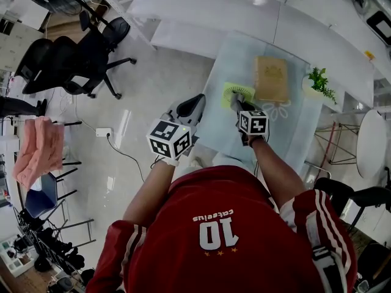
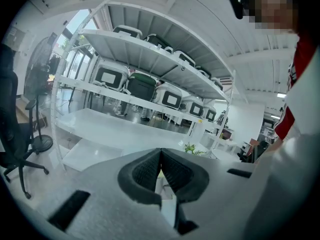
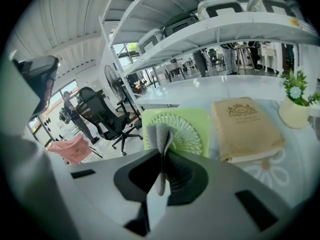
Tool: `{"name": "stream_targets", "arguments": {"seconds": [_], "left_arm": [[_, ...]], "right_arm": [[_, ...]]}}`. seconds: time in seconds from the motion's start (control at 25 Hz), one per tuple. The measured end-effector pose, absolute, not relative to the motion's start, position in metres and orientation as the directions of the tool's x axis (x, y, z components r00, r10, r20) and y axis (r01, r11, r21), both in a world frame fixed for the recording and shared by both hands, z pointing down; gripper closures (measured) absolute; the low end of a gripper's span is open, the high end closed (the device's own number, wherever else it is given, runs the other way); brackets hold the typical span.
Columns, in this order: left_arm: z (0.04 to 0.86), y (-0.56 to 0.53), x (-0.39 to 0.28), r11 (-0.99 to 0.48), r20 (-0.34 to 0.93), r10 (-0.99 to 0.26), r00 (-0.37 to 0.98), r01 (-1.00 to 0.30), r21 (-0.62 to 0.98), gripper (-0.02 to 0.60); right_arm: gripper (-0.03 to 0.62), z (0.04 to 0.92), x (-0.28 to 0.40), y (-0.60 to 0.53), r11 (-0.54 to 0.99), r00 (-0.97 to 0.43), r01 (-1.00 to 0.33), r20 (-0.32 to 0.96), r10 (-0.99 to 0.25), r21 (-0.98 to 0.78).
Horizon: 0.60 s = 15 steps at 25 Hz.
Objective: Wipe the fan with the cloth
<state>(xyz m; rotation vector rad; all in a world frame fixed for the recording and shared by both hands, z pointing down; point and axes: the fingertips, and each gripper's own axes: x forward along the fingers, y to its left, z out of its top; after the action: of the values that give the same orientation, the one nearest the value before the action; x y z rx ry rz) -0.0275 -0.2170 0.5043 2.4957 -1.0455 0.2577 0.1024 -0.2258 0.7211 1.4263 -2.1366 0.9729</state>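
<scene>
Lime-green square fan (image 3: 187, 134), radial grille; grey ribbed cloth (image 3: 162, 136) folded.

You wear a red jersey (image 1: 183, 249), white 10 and stars on its back, white-striped sleeves (image 1: 324, 224). Your grey left gripper (image 1: 195, 104) and right gripper (image 1: 236, 101) each bear a black-and-white marker cube (image 1: 169, 139).

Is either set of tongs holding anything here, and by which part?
The right tongs pinch the grey cloth at a folded edge; the left tongs are shut on nothing.
</scene>
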Motion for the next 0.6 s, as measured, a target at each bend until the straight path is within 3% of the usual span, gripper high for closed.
{"name": "stream_targets", "arguments": {"seconds": [0.6], "left_arm": [[0.508,-0.218,-0.004,-0.652,0.327,-0.610,0.722,-0.692,0.310,0.577]], "right_arm": [[0.571,0.726,0.132,-0.221,0.191,-0.369,-0.925,0.658,-0.657,-0.328]]}}
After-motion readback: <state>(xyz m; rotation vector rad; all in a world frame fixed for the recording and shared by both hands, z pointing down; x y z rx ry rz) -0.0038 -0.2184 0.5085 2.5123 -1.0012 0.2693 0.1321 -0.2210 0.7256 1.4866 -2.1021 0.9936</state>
